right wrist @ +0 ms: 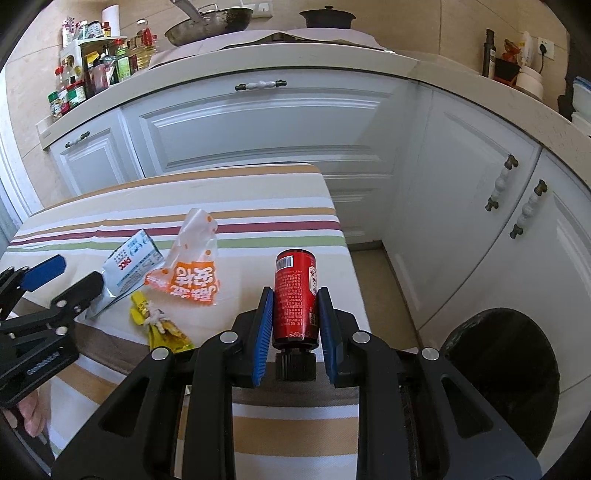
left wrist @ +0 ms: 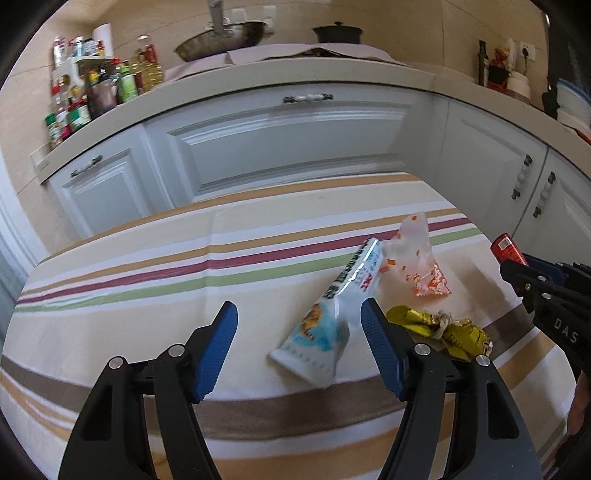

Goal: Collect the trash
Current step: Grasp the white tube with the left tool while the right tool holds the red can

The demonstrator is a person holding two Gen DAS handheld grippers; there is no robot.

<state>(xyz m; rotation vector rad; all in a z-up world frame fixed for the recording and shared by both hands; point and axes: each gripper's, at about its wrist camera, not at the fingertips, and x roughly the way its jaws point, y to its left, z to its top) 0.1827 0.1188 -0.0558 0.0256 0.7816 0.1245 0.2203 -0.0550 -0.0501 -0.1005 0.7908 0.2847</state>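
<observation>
My left gripper (left wrist: 299, 319) is open above the striped table (left wrist: 147, 280). A white and blue snack wrapper (left wrist: 332, 314) lies between its fingers, close to the right finger. Beside it lie a clear orange-printed wrapper (left wrist: 417, 254) and a crumpled yellow wrapper (left wrist: 443, 326). My right gripper (right wrist: 295, 306) is shut on a red bottle (right wrist: 295, 295) with a black cap, held near the table's right edge. The right wrist view also shows the blue wrapper (right wrist: 129, 266), the orange wrapper (right wrist: 192, 266), the yellow wrapper (right wrist: 159, 321) and the left gripper (right wrist: 70, 277).
A black-lined trash bin (right wrist: 506, 380) stands on the floor right of the table. White kitchen cabinets (right wrist: 258, 122) run behind and to the right. The counter holds spice bottles (right wrist: 85, 74), a pan (right wrist: 207, 22) and a pot (right wrist: 327, 16).
</observation>
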